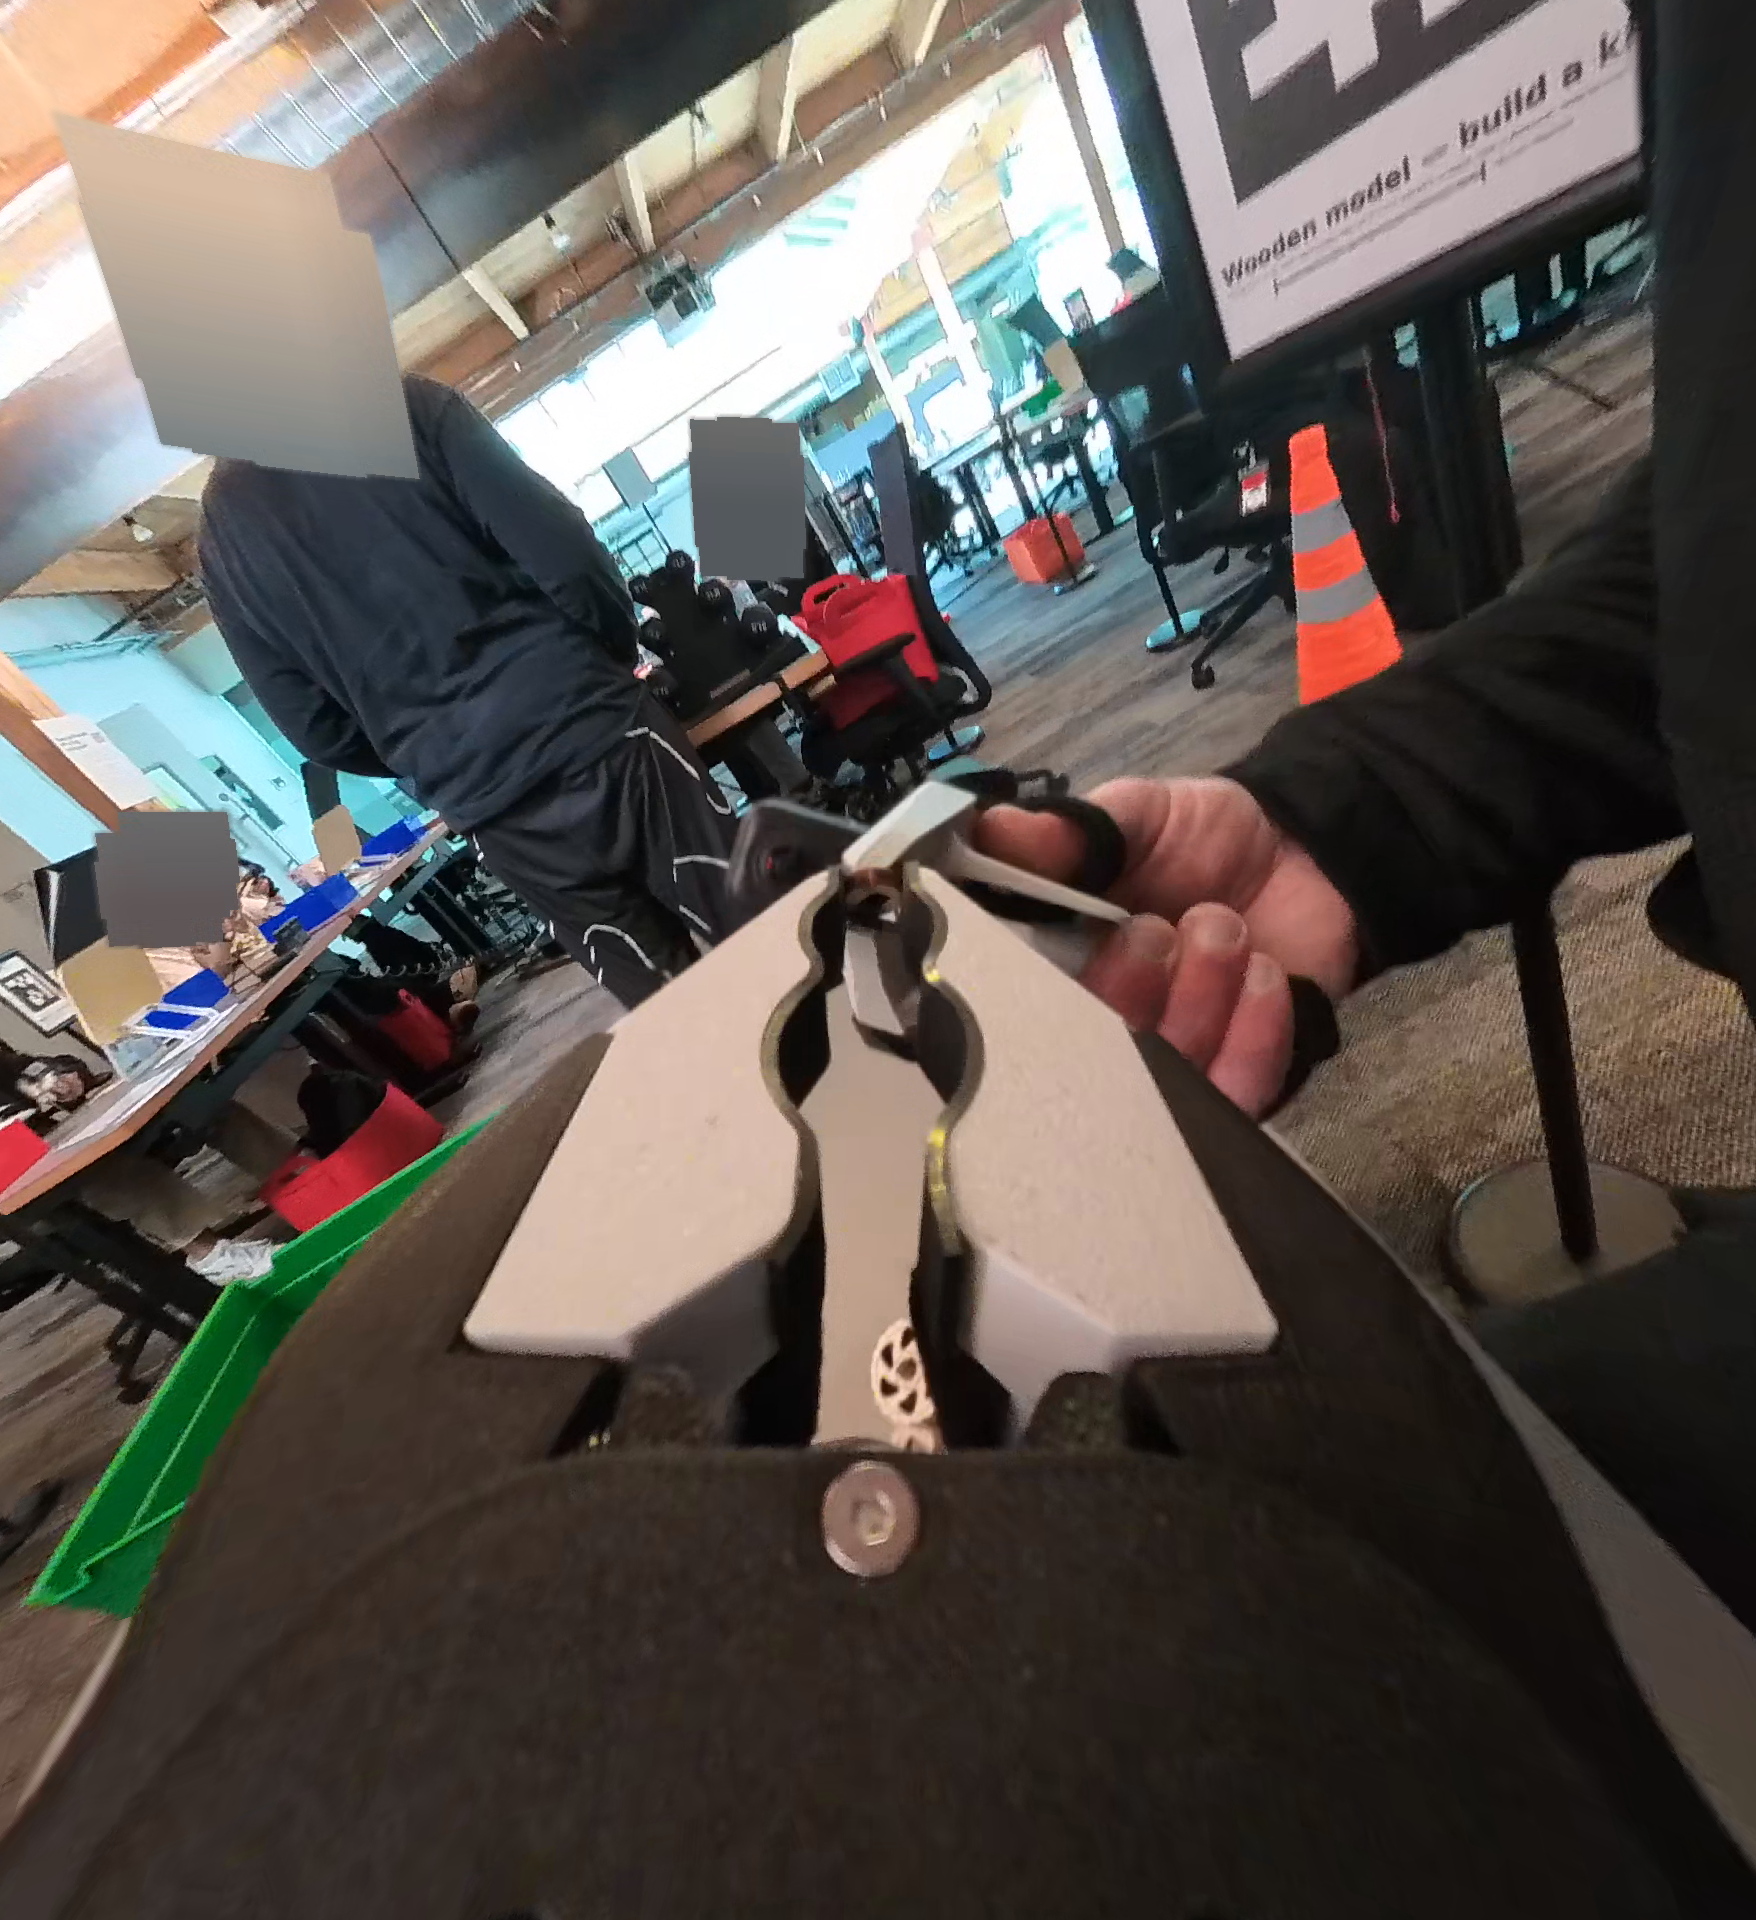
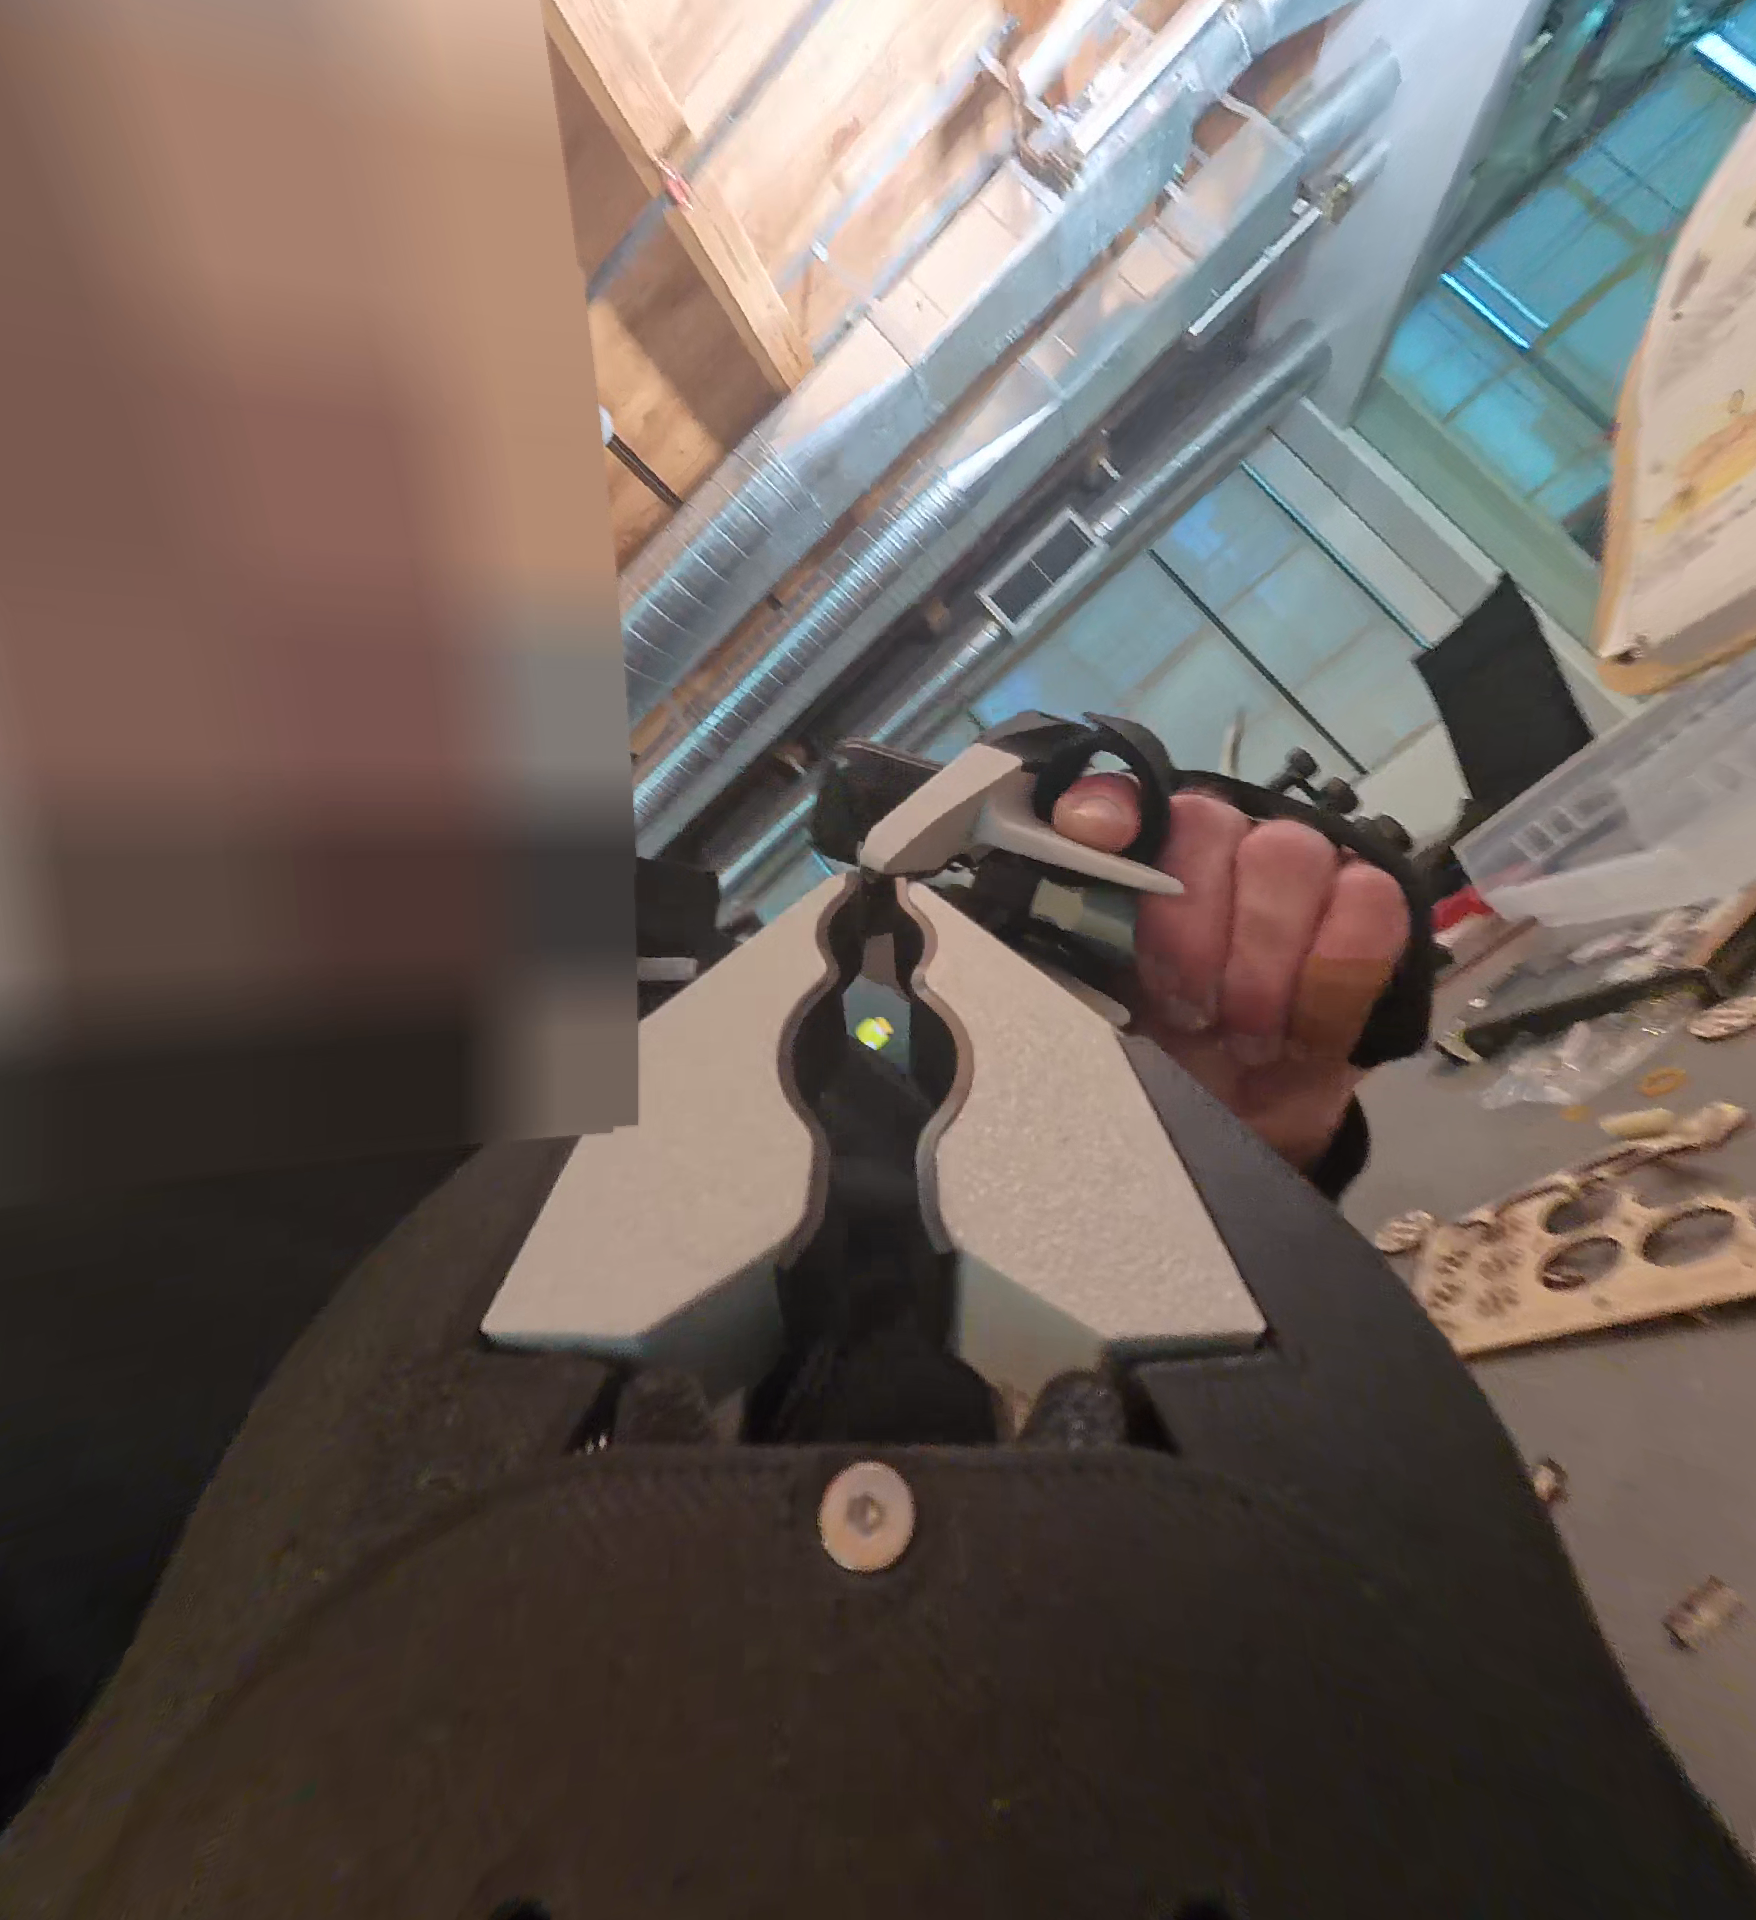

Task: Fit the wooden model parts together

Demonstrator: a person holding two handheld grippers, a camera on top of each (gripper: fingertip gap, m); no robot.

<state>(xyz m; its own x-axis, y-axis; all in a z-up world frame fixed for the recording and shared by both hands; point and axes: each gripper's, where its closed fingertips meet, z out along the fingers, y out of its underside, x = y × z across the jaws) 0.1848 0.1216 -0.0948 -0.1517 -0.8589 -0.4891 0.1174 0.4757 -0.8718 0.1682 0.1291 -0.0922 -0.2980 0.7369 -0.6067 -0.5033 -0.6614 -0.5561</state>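
Observation:
Both grippers are held up in the air, tip to tip. My left gripper (image 1: 872, 891) is nearly shut, with a small brownish wooden part pinched at its tips. My right gripper (image 2: 879, 883) is also closed at its tips on a small dark piece, too blurred to name. The right gripper's grey fingers (image 1: 921, 826) and the hand (image 1: 1196, 925) holding it show beyond the left one. The left gripper's fingers (image 2: 941, 816) and its hand (image 2: 1269, 935) show in the right wrist view. A small spoked wooden wheel (image 1: 905, 1371) shows through the gap between the left fingers.
A punched-out wooden sheet (image 2: 1580, 1278) and loose wooden bits (image 2: 1705, 1616) lie on the grey table (image 2: 1632, 1507). A clear plastic bin (image 2: 1684, 821) stands behind. A green bin (image 1: 230, 1382), an orange cone (image 1: 1336, 582), a sign stand (image 1: 1554, 1091) and a standing person (image 1: 438, 644) are around.

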